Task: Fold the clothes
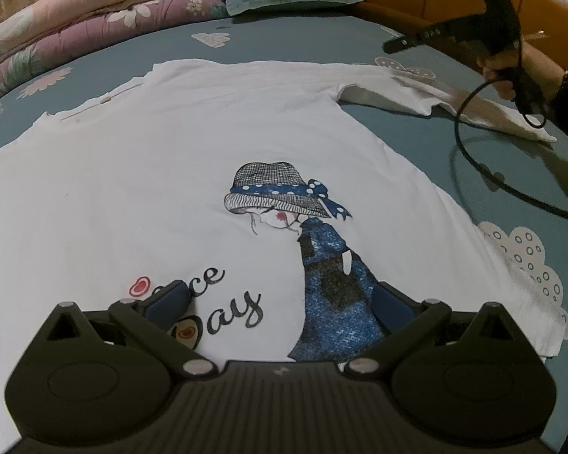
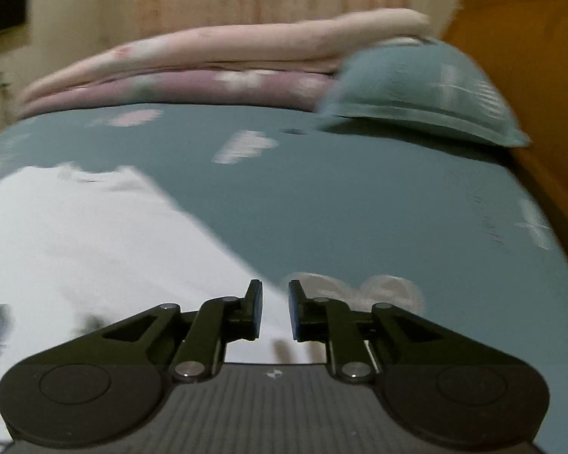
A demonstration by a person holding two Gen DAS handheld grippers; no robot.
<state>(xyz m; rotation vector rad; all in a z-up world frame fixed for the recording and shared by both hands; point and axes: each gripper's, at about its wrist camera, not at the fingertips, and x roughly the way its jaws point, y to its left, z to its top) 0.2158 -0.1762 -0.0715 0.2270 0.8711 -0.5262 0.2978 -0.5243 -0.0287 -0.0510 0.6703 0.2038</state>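
Left wrist view
- Left gripper (image 1: 282,304): jaws standing wide, nothing clamped; blue pads (image 1: 168,300) hovering over the shirt's print.
- White cotton T-shirt with a printed girl in a checked hat and blue dress (image 1: 151,174): lying flat, spreading ahead of and under the claw; black script lettering sitting between the jaws.
- Short sleeve (image 1: 416,92): stretching out far ahead to the claw's right, lying on the sheet.
- Right gripper (image 1: 416,41): hanging above that sleeve, clear of the cloth; jaws cannot be read from here.
- Person's hand (image 1: 511,70): gripping its handle, black cable (image 1: 469,159) looping down.
- Teal bedsheet with white cloud shapes (image 1: 492,189): showing right of the shirt.

Right wrist view (blurred)
- Right gripper (image 2: 275,310): jaws narrow, a slim gap left, nothing between the pads.
- White T-shirt (image 2: 75,234): lying below and left of the claw.
- Teal bedsheet (image 2: 340,208): filling the ground ahead.
- Teal pillow (image 2: 416,90): far ahead, right.
- Folded pink and mauve floral quilts (image 2: 208,64): far ahead, left of the pillow.
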